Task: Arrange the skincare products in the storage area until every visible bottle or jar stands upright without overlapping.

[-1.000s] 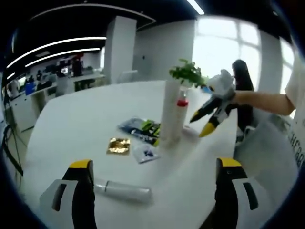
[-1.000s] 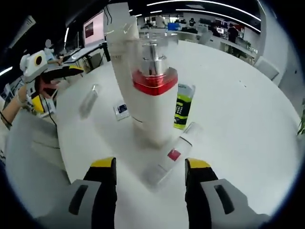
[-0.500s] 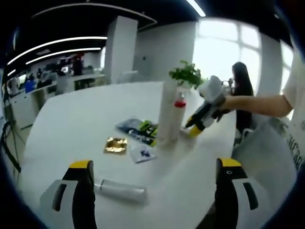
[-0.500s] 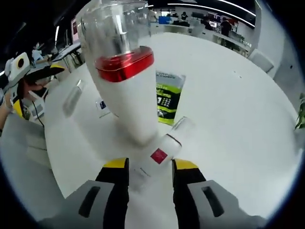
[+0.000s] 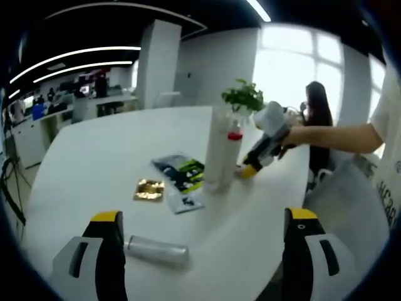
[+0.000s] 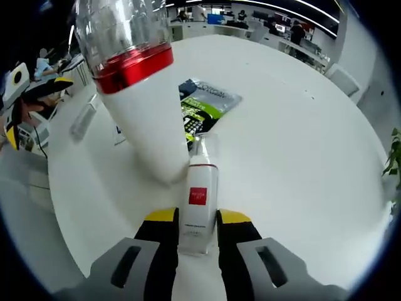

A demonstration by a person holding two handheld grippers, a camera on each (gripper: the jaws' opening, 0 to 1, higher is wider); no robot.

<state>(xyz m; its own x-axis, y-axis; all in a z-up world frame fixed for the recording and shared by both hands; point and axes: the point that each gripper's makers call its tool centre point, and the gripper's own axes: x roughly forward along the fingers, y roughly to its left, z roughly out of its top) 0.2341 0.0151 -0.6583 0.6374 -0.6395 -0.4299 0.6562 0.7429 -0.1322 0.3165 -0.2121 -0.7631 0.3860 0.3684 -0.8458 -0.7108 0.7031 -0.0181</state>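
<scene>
A small white bottle (image 6: 197, 204) with a red label lies flat on the white table (image 6: 301, 144). My right gripper (image 6: 198, 217) is shut on it, one jaw against each side. Just beyond stands a tall white bottle (image 6: 139, 103) with a red band and a clear cap; in the left gripper view this bottle (image 5: 232, 153) stands beside a taller white bottle (image 5: 217, 147). There the right gripper (image 5: 252, 162) reaches down to the table at their base. My left gripper (image 5: 203, 215) is open over a white tube (image 5: 156, 251) that lies on its side.
Flat sachets lie near the bottles: a gold one (image 5: 149, 189), a green and black packet (image 5: 183, 172) and a small pale one (image 5: 186, 201). A potted plant (image 5: 244, 97) stands behind the bottles. A person (image 5: 318, 119) sits beyond the table's far edge.
My right gripper has come down to the table and its jaws have shut around the lying small bottle, which now points along them. My left gripper has stayed open in place.
</scene>
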